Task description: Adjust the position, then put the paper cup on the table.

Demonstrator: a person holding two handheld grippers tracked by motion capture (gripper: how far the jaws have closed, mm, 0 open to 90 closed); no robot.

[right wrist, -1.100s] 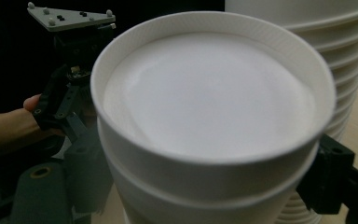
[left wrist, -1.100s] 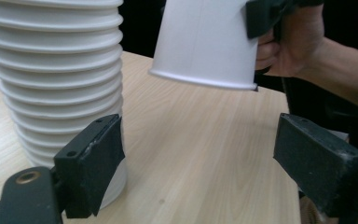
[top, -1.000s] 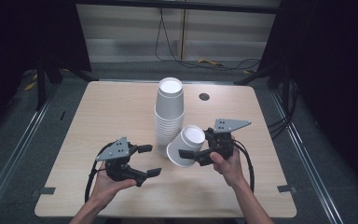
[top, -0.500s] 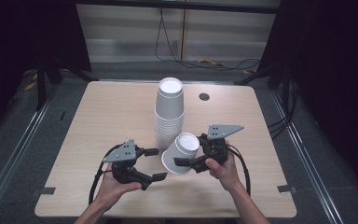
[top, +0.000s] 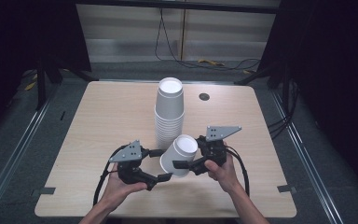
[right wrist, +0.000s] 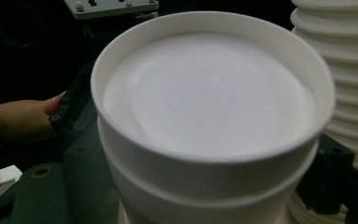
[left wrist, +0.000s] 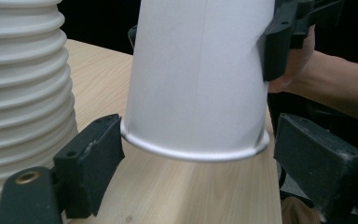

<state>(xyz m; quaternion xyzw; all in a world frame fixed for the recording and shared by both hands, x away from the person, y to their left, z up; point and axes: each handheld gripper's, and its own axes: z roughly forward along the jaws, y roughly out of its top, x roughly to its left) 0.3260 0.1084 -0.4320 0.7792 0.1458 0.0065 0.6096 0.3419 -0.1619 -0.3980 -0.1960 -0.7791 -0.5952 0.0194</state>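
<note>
Right gripper (top: 182, 164) is clamping the white paper cups (top: 179, 155), two nested, tilted just off the table (top: 98, 121) in front of the tall cup stack (top: 169, 112). Left gripper (top: 158, 164) is sitting around the cups' base, jaws apart; one pad is touching the bottom rim, the other clear.

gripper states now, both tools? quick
Left tool: open, jaws either side of the cup base, one pad at its rim, no clamp.
Right tool: shut on the nested paper cups, held tilted.
</note>
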